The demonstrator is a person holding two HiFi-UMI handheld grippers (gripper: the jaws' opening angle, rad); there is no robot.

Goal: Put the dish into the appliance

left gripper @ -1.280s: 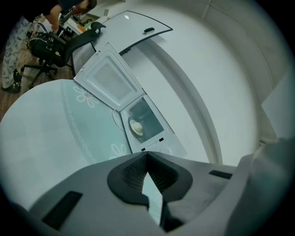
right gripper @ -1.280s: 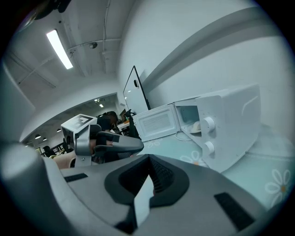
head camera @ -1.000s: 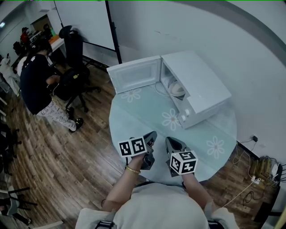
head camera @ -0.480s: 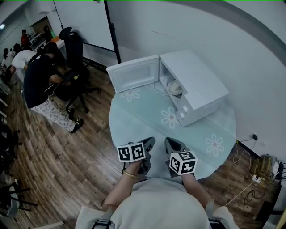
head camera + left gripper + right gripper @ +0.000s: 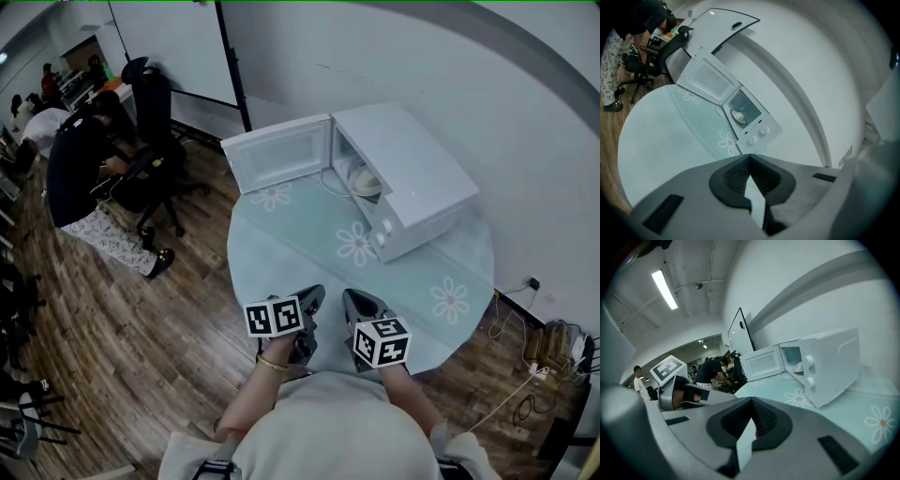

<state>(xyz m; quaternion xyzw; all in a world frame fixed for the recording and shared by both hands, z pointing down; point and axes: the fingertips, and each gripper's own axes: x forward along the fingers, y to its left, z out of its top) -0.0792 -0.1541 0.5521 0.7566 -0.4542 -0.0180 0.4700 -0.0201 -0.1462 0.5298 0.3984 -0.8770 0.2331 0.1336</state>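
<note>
The left hand-held gripper and the right hand-held gripper both have their jaws pressed together on nothing, side by side over the tabletop. Well ahead of both, the dish sits inside the open microwave.

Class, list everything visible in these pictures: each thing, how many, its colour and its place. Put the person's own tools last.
microwave: one, white, on the table by the wall, door open
dish: one, whitish, inside the microwave
table: one, pale green with white flowers, before the person
office chair: one, black, on the wood floor left of the table
bystanders: several, nearest in dark top, by the chair
whiteboard: one, white, against the far wall
cables: several, pale, floor at right
left tool: one, grey, shut, empty, over the table's near edge
right tool: one, grey, shut, empty, beside the left
</note>
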